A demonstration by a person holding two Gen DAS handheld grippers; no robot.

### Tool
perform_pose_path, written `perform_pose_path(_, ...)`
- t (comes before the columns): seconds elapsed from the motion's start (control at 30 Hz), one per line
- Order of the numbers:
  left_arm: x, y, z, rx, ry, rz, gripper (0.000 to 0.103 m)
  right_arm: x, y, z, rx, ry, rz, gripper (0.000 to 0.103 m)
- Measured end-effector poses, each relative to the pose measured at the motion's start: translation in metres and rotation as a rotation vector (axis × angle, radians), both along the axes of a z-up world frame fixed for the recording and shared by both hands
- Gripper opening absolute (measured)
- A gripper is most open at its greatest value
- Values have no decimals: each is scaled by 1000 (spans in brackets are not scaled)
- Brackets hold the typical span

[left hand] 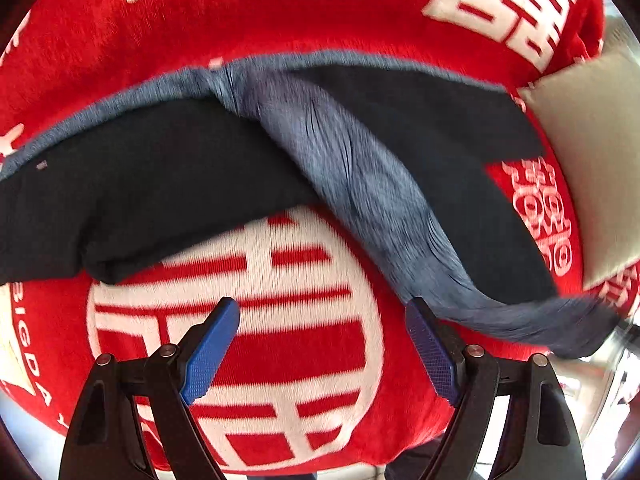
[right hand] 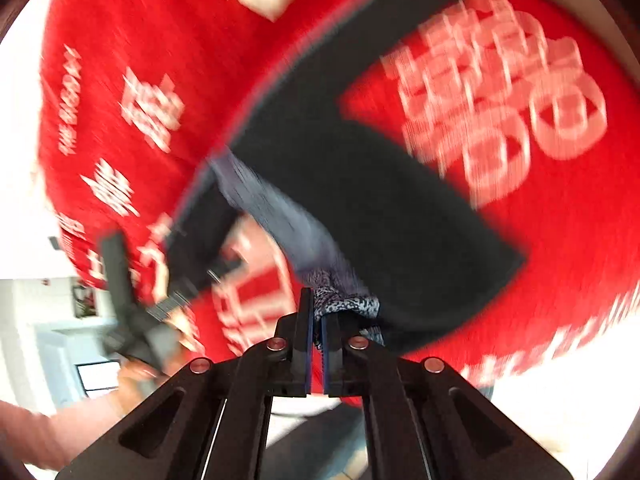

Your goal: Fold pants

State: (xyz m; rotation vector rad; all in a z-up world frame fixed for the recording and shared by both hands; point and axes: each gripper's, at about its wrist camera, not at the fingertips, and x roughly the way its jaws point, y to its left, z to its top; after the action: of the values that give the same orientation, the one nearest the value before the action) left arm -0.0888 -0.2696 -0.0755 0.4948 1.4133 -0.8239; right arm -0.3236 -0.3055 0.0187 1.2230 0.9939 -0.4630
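Note:
Dark navy pants [left hand: 172, 184] with a grey-blue lining lie spread on a red blanket [left hand: 280, 8] with white characters. A twisted grey-blue strip of the pants [left hand: 360, 184] runs from the middle toward the lower right. My left gripper [left hand: 322, 344] is open and empty, hovering above the blanket just before the pants. My right gripper [right hand: 317, 332] is shut on the grey-blue edge of the pants [right hand: 344, 304] and lifts it off the blanket [right hand: 132, 40]. The left gripper [right hand: 160, 308] shows in the right wrist view at lower left.
A beige pillow [left hand: 592, 160] lies at the right edge of the blanket. A bright room with white furniture [right hand: 60, 320] shows past the blanket's left edge in the right wrist view. Both views are motion-blurred.

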Motion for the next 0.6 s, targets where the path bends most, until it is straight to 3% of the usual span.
perform_pose_path(0.13,14,-26,12,0,-49,45,85,24,-84,40,-64,-69,3,3)
perform_pose_path(0.27,29,-52,20,-8,-94,75,85,53,-162,52,-149,-48,24,3)
perform_pose_path(0.43,49,-81,14,-7,-148,124,85,89,-252,36,-213,51,68,3)
perform_pose_path(0.6,63,-114,-10,40,-174,142,85,116,-282,-2,-227,147,161,10)
